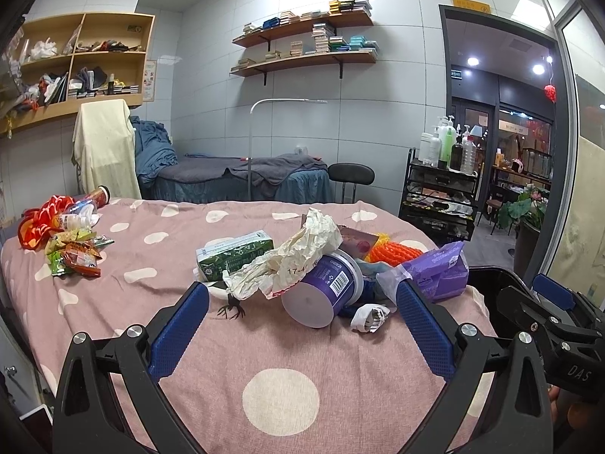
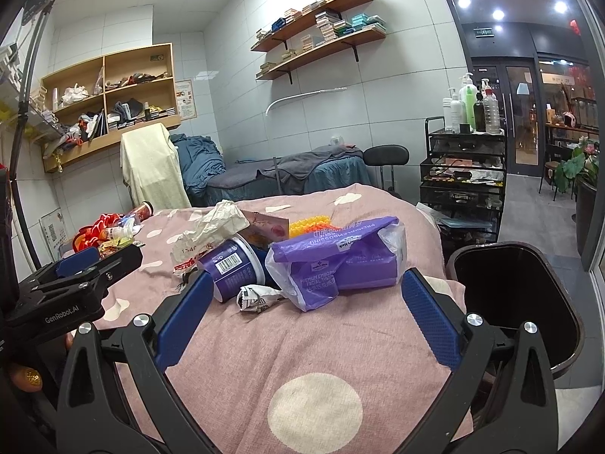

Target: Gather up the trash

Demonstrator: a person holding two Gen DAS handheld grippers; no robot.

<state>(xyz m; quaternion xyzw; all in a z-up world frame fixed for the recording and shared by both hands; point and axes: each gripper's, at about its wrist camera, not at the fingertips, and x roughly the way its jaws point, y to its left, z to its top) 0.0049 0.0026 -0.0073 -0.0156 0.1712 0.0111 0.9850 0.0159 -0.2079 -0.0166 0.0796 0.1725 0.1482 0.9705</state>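
Both grippers, left gripper (image 1: 302,325) and right gripper (image 2: 308,310), gape wide, holding nothing. Trash pile (image 1: 321,265) sits at twelve o'clock on the bedspread (image 1: 227,340); black bin (image 2: 518,295) at three o'clock looks dark inside.

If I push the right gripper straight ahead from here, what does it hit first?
Most likely the crumpled paper wad, with the purple tissue pack just behind it. The right gripper is open and centred on both; depth is uncertain.
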